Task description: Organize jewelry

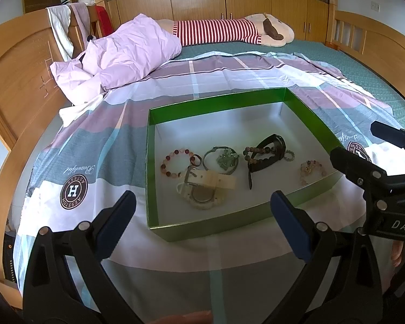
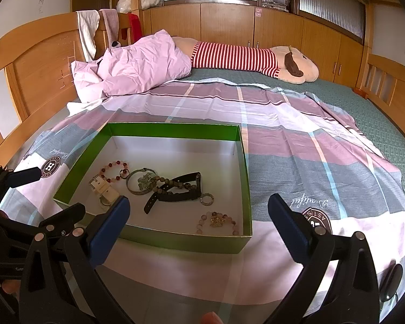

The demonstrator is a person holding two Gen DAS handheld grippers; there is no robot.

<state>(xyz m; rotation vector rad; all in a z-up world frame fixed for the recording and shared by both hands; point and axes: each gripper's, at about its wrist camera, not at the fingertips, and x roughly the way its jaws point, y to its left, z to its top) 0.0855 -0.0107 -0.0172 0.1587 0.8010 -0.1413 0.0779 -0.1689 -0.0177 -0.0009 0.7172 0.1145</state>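
Fingers wide apart on left gripper [image 1: 202, 205] and right gripper [image 2: 198, 210], gripping nothing. Jewelry [image 1: 224, 162] sitting in green box [image 1: 216, 100] near bedsheet's [image 1: 121, 124] front edge; "AESSTOH", "Beautiful" printed there.

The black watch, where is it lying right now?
The black watch lies inside the green box on the bed, about the middle of the row of jewelry, tangled with a brown bead bracelet, and a small ring rests at its right.
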